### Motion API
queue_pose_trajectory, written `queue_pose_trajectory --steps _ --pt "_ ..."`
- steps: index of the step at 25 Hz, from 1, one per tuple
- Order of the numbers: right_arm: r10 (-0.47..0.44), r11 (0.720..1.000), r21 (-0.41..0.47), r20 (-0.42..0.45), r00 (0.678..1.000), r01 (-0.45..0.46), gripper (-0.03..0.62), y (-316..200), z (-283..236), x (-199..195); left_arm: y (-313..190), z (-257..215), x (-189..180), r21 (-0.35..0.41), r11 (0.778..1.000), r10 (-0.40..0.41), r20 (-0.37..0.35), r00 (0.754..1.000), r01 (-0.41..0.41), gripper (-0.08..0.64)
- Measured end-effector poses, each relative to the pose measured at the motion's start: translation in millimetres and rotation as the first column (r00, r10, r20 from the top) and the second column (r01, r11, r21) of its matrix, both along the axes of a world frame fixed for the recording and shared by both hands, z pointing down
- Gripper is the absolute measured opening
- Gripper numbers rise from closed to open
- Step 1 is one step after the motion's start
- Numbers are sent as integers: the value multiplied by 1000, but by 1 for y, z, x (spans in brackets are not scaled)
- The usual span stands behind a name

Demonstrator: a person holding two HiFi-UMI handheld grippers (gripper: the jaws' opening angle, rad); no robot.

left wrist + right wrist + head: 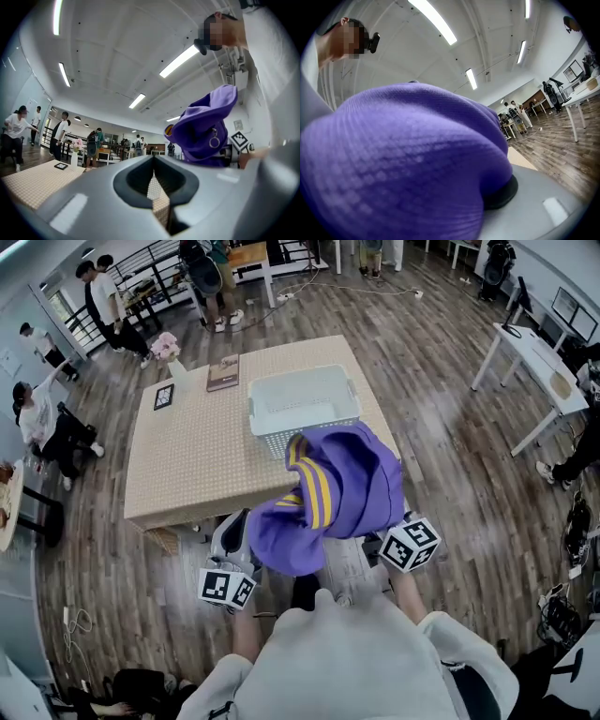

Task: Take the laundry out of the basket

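A purple garment with yellow stripes hangs bunched in the air in front of me, over the table's near edge. My right gripper is shut on it. In the right gripper view the purple cloth fills nearly everything, and only one dark pad shows beside it. My left gripper sits low at the left, partly under the cloth, with its jaws shut on nothing. From there the garment hangs off to the right. Behind it, the white laundry basket stands on the table and looks empty.
The beige table also holds a brown book, a small black frame and a vase of pink flowers. Several people stand at the back left. A white desk stands at the right on the wooden floor.
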State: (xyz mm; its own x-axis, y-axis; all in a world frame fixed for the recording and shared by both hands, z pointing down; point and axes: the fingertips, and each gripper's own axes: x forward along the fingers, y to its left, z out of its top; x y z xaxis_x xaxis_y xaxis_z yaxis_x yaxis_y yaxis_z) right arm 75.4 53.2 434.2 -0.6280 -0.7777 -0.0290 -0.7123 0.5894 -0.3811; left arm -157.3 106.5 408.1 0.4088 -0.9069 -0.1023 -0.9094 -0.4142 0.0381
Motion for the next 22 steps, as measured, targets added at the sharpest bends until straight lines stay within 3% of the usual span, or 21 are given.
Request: queue_pose_trajectory --steps 6,22 --pt "2 1000 3 -1 1000 -2 331 36 6 17 37 1 17 11 1000 0 18 1000 0 9" --pt "18 998 59 -17 1000 -16 333 46 -9 32 47 -18 32 67 998 6 22 1000 -8 9"
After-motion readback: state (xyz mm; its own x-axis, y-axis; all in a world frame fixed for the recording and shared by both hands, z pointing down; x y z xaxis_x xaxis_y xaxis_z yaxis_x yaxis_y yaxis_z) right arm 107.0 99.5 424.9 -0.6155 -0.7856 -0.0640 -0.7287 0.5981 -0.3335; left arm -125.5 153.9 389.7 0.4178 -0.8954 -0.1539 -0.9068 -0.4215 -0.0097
